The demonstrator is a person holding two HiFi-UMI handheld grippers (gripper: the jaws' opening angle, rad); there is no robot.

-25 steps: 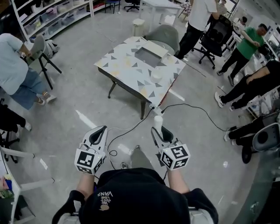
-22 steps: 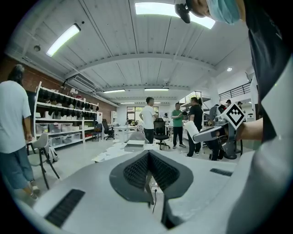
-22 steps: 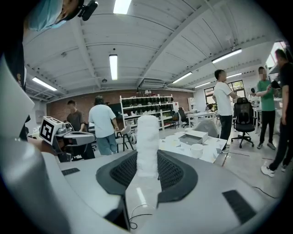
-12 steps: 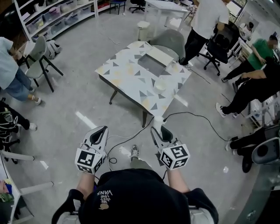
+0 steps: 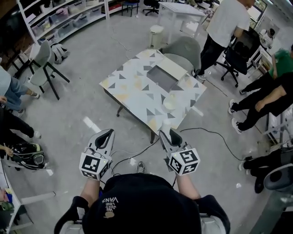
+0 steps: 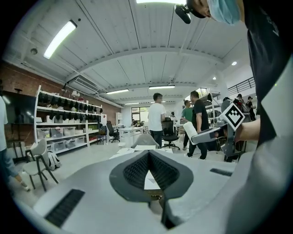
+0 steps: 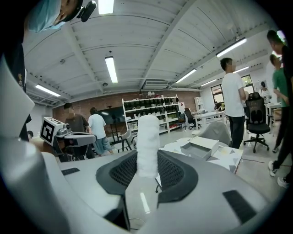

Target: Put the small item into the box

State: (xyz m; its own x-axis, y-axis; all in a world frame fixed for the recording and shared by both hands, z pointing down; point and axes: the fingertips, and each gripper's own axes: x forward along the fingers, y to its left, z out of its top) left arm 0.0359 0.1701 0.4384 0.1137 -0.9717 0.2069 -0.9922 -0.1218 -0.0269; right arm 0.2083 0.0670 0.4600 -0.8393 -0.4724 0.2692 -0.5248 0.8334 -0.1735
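Observation:
My right gripper (image 5: 165,133) is shut on the small item (image 5: 165,124), a white cylinder that stands upright between the jaws (image 7: 147,139). It hangs over the near edge of the low table (image 5: 132,87) with the triangle pattern. The open box (image 5: 176,66), pale with a grey inside, lies on the table's far side, well ahead of the gripper; the right gripper view shows it too (image 7: 201,147). My left gripper (image 5: 108,133) is shut with nothing in it, left of the table's near corner. The left gripper view shows its tips touching (image 6: 149,154) and the item (image 6: 189,131).
A white round object (image 5: 169,105) lies on the table near its front right edge. A grey chair (image 5: 184,45) stands behind the table. A black cable (image 5: 210,132) runs over the floor to the right. People stand or sit on the right and left. Shelves (image 5: 64,13) line the back left.
The table has come nearer to both grippers. The right gripper still holds the white item and the left stays shut. People on the left have slid out toward the edge of view.

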